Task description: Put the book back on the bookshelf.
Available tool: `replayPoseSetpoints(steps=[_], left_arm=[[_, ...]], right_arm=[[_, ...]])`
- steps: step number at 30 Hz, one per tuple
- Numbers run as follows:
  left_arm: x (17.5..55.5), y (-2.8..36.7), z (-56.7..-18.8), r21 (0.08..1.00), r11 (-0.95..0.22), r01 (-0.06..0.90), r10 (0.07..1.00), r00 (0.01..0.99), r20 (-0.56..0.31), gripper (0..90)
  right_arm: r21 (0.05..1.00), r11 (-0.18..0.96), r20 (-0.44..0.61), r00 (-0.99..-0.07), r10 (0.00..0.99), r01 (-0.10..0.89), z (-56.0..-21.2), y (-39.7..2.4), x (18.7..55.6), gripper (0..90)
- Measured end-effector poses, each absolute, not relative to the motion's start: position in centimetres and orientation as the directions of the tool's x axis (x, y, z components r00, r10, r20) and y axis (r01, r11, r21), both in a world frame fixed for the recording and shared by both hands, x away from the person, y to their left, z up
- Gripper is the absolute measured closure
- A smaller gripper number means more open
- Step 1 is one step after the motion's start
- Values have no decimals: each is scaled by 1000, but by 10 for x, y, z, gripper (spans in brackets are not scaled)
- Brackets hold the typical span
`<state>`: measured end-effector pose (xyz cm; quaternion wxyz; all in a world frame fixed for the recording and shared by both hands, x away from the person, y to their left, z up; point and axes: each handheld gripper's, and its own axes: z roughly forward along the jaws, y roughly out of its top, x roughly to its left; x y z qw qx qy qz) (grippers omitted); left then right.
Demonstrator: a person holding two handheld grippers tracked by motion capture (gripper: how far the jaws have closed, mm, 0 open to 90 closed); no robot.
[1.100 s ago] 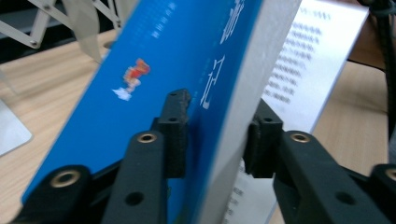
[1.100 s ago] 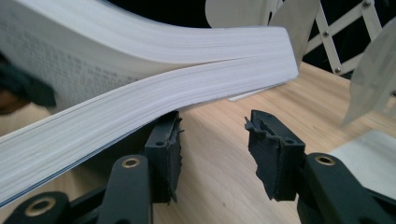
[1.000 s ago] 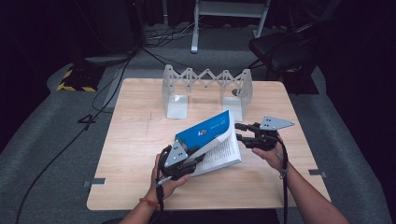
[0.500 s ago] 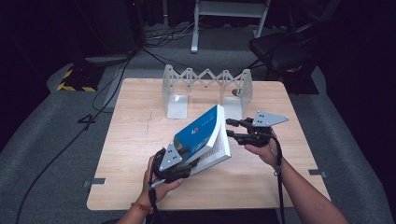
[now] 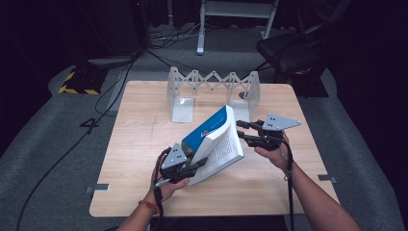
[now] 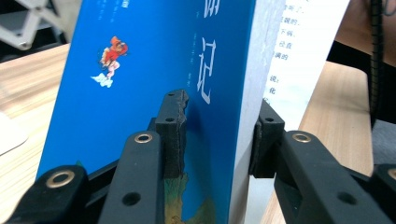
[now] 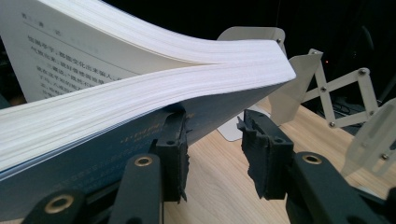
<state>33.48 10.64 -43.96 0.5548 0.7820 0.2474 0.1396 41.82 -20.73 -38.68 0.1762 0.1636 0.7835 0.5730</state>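
A thick book with a blue cover stands tilted on the wooden table, its pages fanned toward the right. My left gripper grips the book's lower corner. In the left gripper view its jaws have just closed, one pad on the blue cover, the other behind the page block. My right gripper is at the book's right edge. In the right gripper view its jaws have been closing under the drooping pages, with bare table showing between the pads.
A white folding scissor rack with upright end plates stands at the table's far side, also visible in the right gripper view. A dark chair and cables lie on the floor beyond. Bare tabletop lies to the left.
The book has tipped up from lying half open to standing steeply on its lower edge. The right gripper has lifted a little along the book's right edge. The left gripper stays at the lower corner.
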Motion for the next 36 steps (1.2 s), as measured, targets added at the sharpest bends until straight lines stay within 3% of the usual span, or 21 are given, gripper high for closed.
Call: replayPoseSetpoints(steps=[9,14,27,36], left_arm=[[353,75,-437,943,-260,209,464,883,-69,620],[362,64,-438,948,-248,201,467,882,-65,612],[351,75,-432,932,-310,188,520,854,0,548],[339,78,-420,875,-444,193,483,874,53,443]], right_arm=[[961,275,-110,-861,496,36,-376,-235,416,633],[962,264,-88,-840,535,67,-372,-242,412,644],[963,265,-85,-896,436,38,-389,-216,392,555],[945,326,-115,-922,370,13,-396,-198,382,498]])
